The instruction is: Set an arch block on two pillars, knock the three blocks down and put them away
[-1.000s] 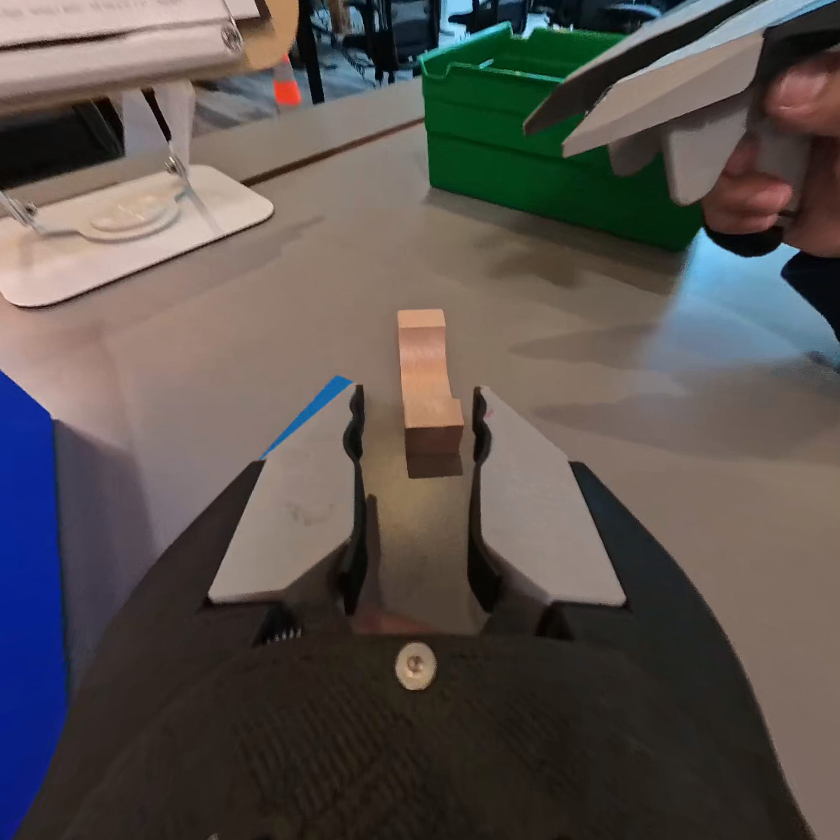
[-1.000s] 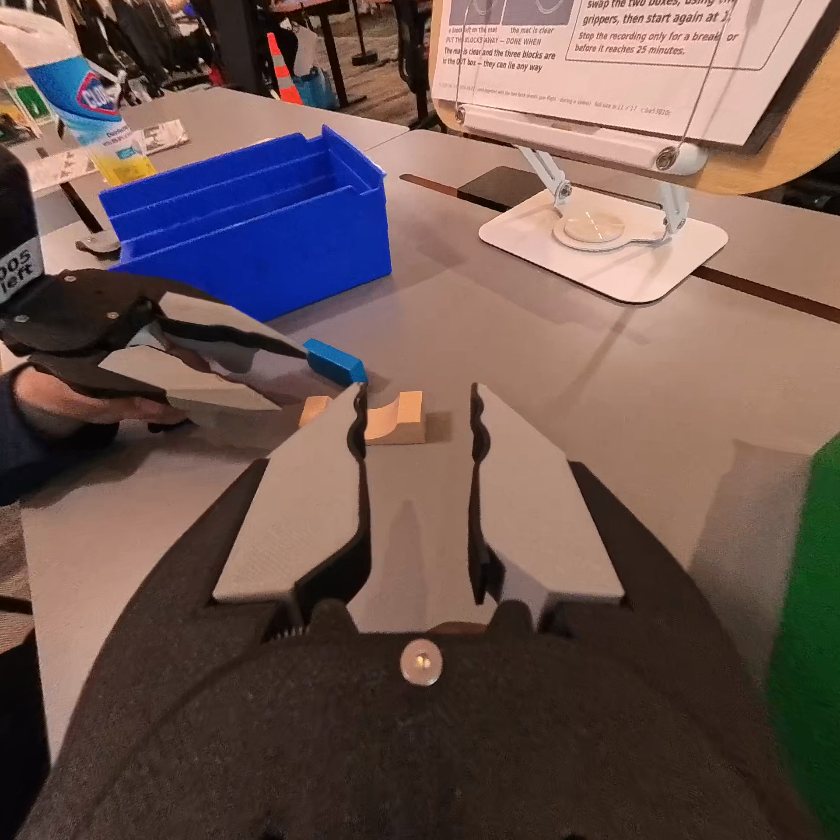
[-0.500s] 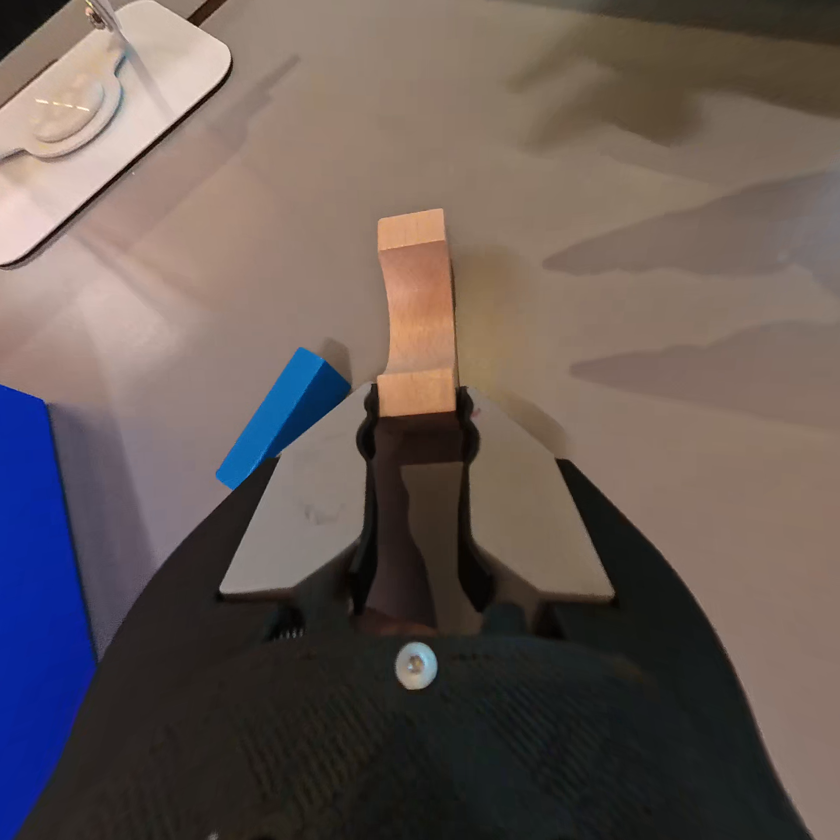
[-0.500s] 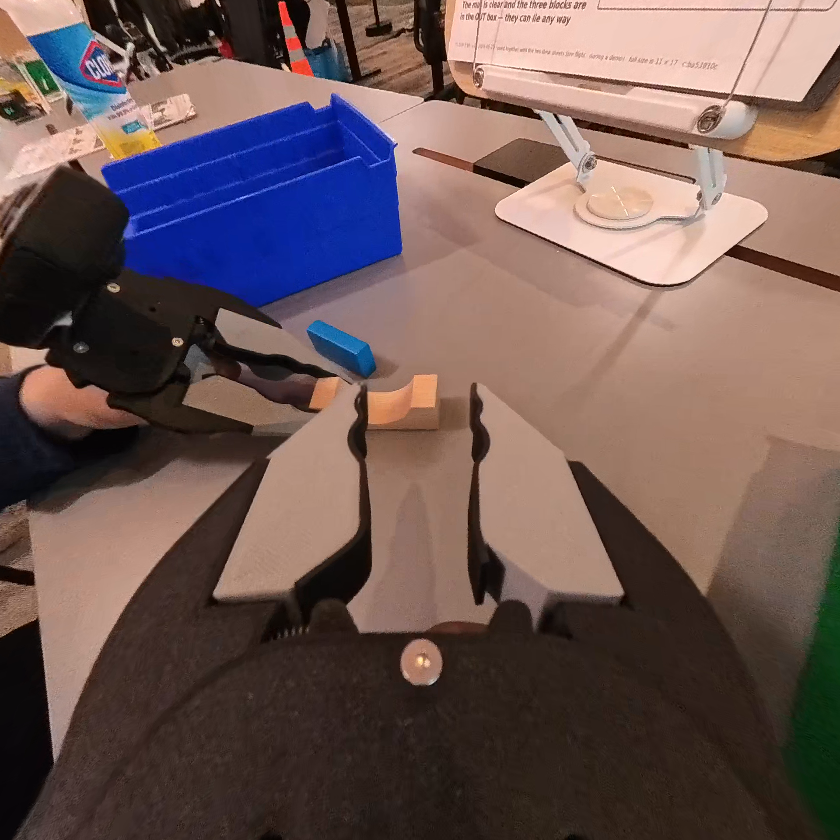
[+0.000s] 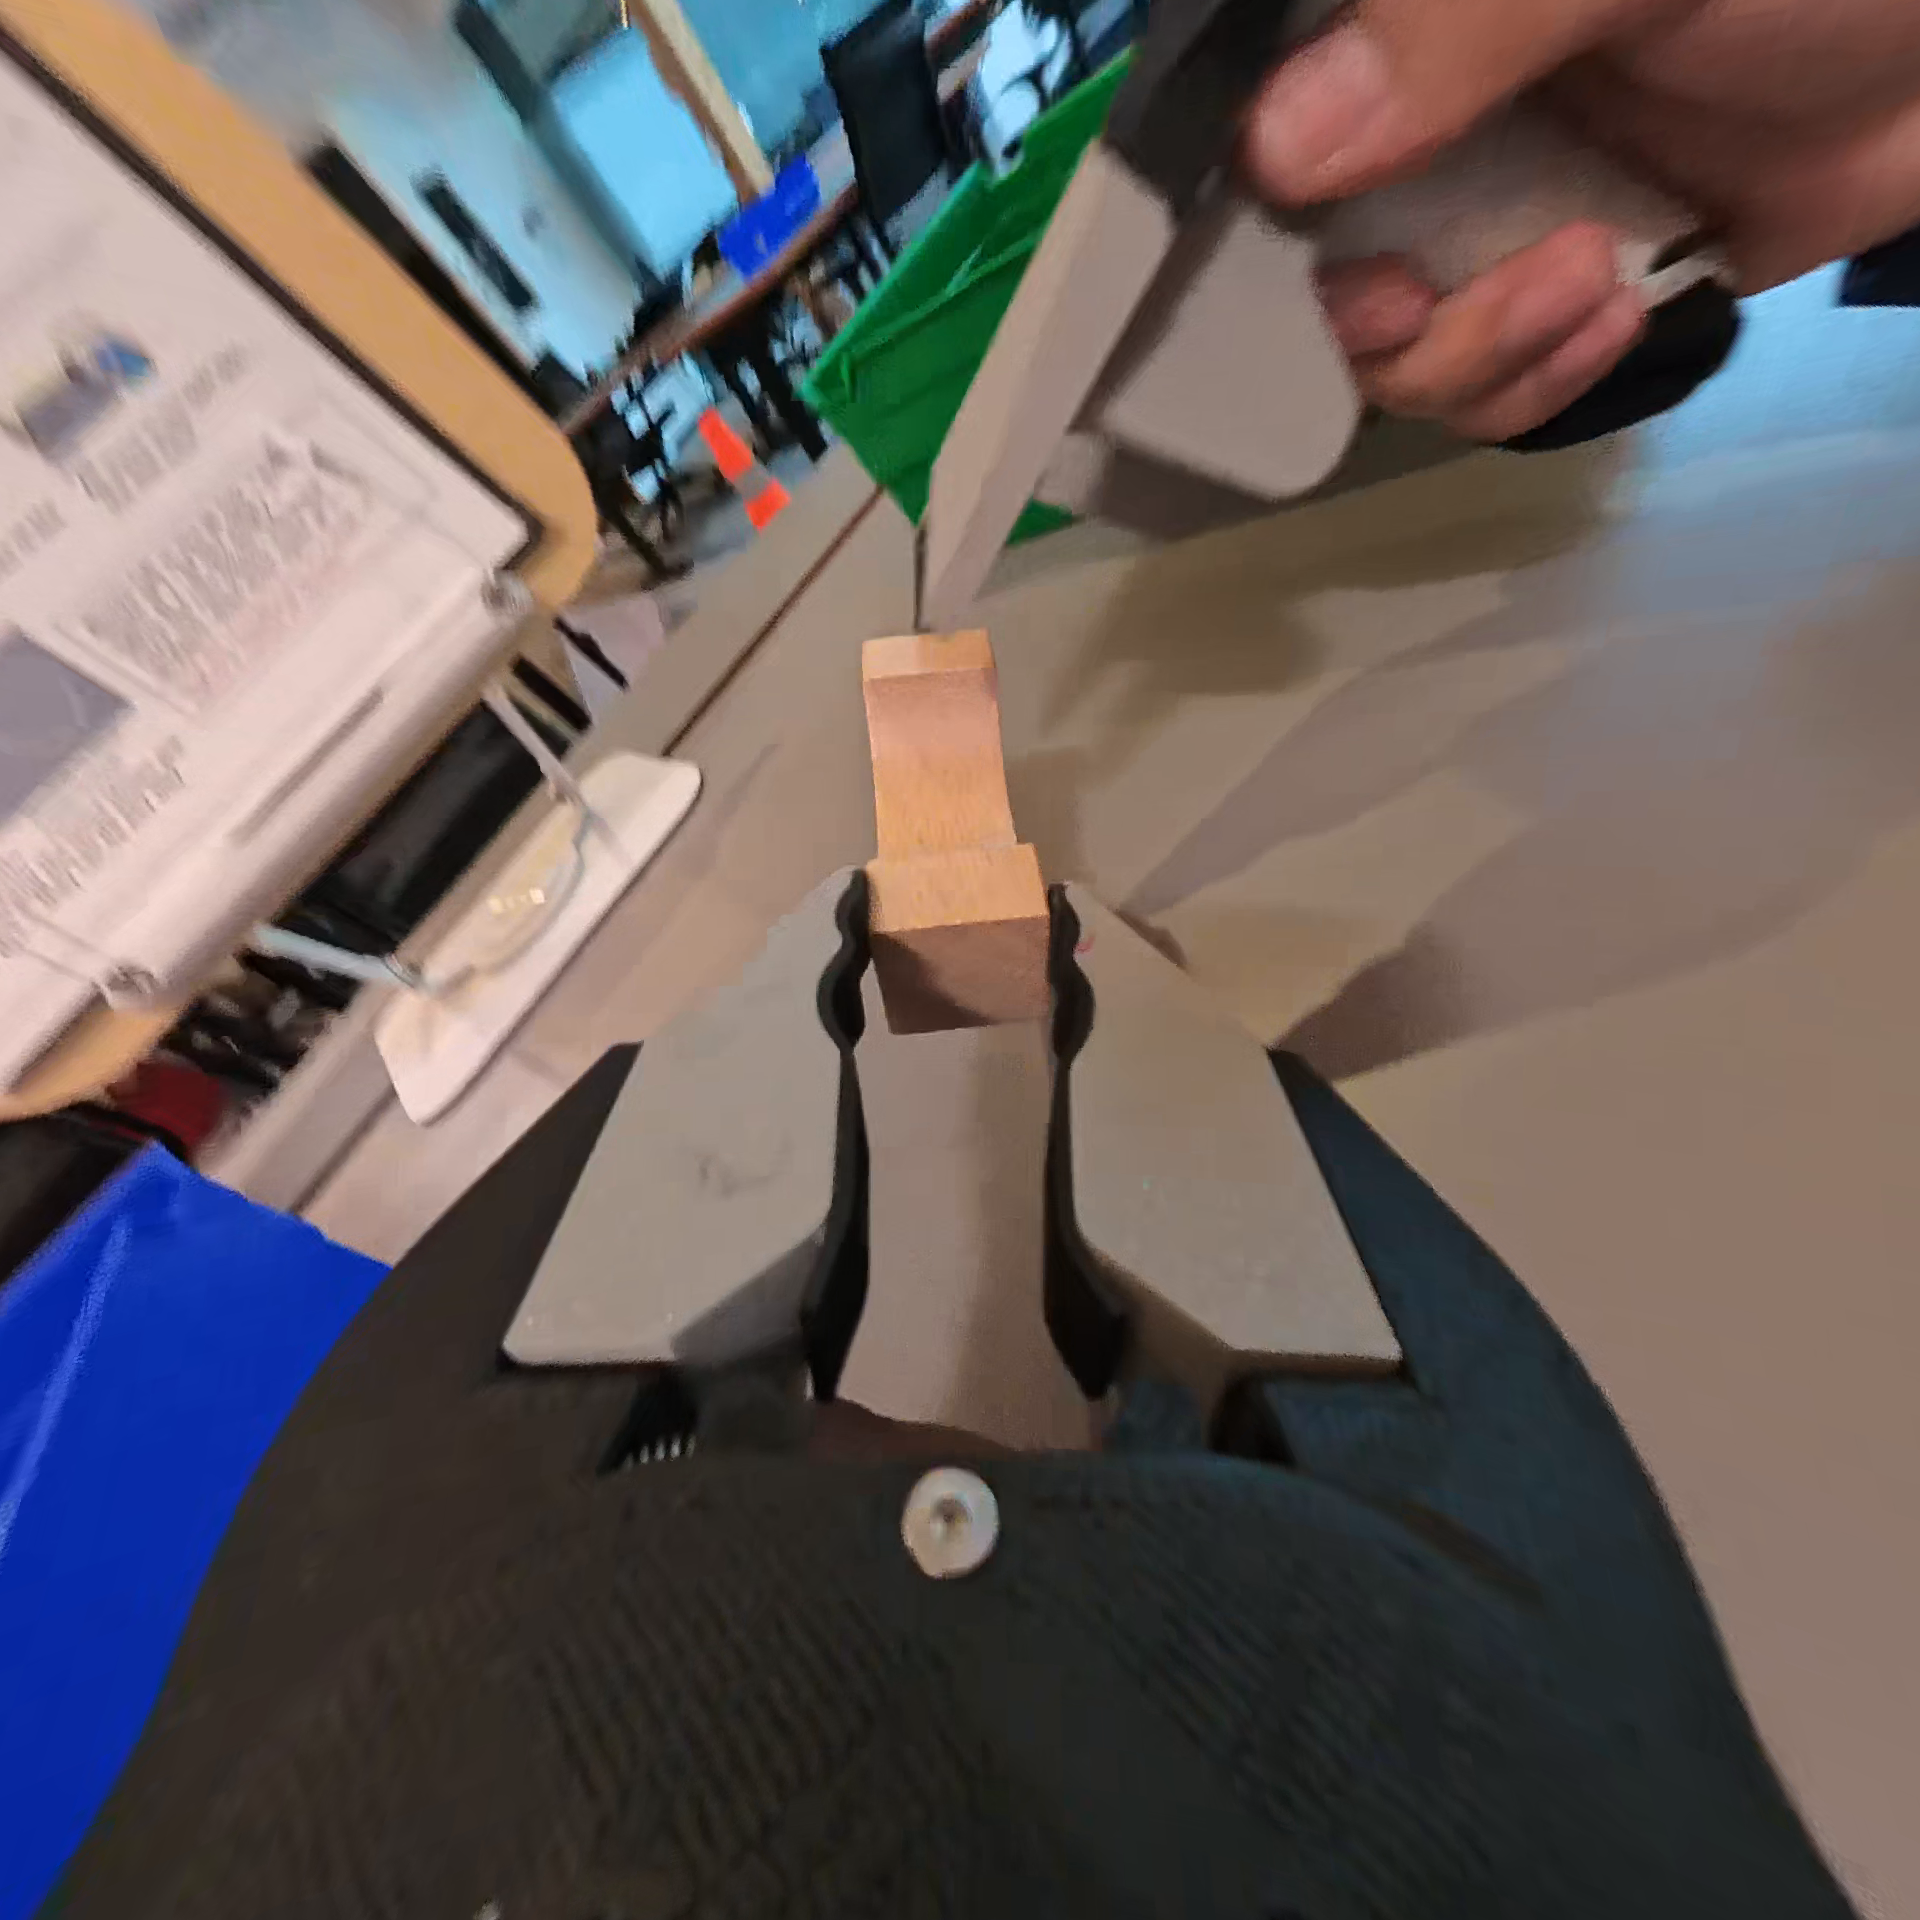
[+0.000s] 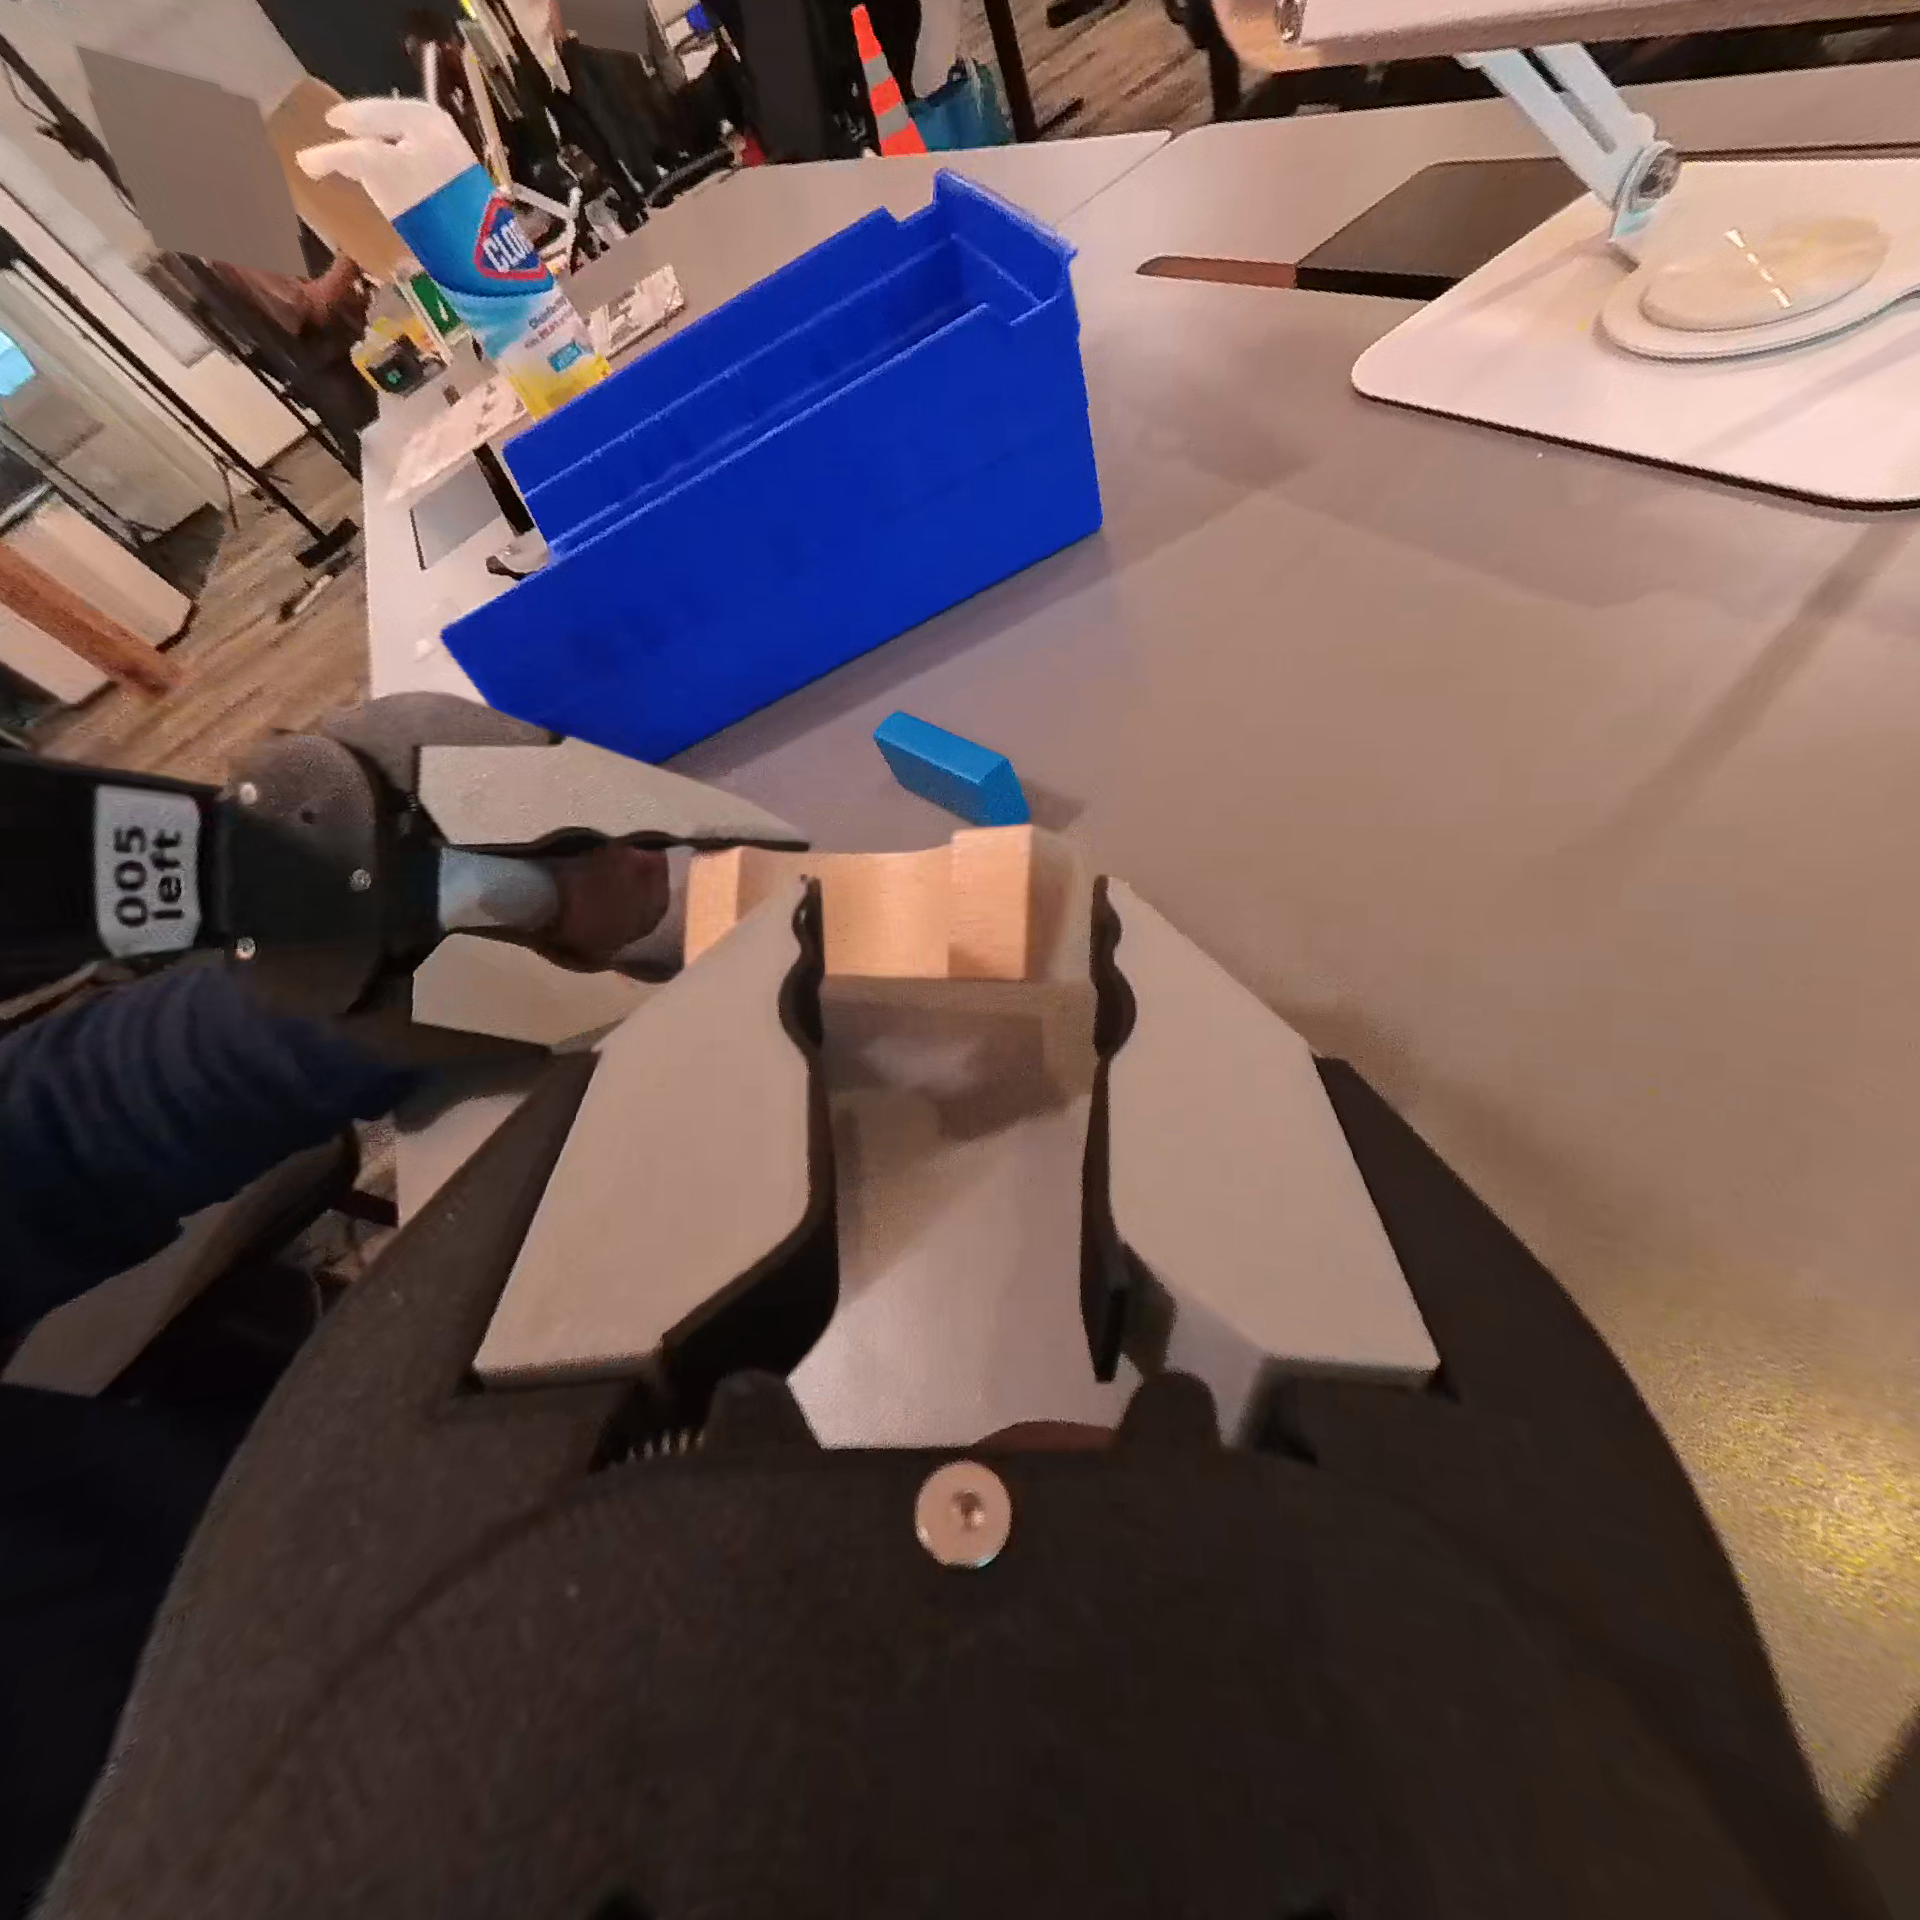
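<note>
Your left gripper [image 5: 951, 961] fingers are clamping the wooden arch block [image 5: 940, 790] by one foot, lifting it off the desk [image 5: 1558, 935] for stowing; your right gripper [image 6: 954, 951] fingers are standing apart at its 12 o'clock end, gripping nothing.

Matt bare-wood arch block [image 5: 951, 831], glossy blue plastic bin [image 6: 810, 499], smooth grey tabletop [image 6: 1455, 779].

An open-plan office or lab: long grey tables [image 6: 1455, 644], black office chairs [image 5: 883, 114] at 12 o'clock, orange traffic cone [image 5: 743, 468].
</note>
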The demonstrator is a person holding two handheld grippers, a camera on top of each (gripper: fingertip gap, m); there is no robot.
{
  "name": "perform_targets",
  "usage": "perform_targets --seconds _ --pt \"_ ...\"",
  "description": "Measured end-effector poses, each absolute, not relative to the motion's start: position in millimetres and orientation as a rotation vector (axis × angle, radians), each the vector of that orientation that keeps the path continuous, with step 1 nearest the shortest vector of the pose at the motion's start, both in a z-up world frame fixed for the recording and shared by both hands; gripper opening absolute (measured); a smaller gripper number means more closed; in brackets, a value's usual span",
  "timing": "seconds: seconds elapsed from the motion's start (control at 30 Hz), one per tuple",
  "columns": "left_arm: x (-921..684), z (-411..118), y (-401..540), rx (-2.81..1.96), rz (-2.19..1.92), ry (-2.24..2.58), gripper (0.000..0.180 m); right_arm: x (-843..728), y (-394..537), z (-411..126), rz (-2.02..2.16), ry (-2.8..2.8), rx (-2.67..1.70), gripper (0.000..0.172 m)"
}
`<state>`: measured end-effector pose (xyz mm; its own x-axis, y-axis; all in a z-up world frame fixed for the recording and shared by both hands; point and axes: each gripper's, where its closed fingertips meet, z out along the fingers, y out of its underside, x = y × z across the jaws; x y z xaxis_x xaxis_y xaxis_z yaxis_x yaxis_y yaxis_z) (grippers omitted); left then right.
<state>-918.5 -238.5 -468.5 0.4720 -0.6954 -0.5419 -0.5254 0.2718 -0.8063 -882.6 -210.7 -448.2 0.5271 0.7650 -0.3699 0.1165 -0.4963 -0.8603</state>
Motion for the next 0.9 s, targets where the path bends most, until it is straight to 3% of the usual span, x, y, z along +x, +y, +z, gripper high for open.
perform_targets --seconds 0.27,0.3,0.73,0.9 --pt "-911 -444 -263 -1.167 -0.175 1.185 0.032 -896 -233 -446 1.176 -0.810 -1.918 0.045" --pt "-911 -443 -263 -1.162 -0.180 1.185 0.032 -895 -230 -447 1.136 -0.810 -1.921 0.035" --pt "-919 -446 -248 -1.217 -0.136 1.078 0.035 -886 -216 -436 0.902 -0.784 -1.857 0.034" --pt "-931 -438 -239 -1.252 -0.169 0.993 0.043 -862 -206 -414 0.760 -0.693 -1.820 0.034"
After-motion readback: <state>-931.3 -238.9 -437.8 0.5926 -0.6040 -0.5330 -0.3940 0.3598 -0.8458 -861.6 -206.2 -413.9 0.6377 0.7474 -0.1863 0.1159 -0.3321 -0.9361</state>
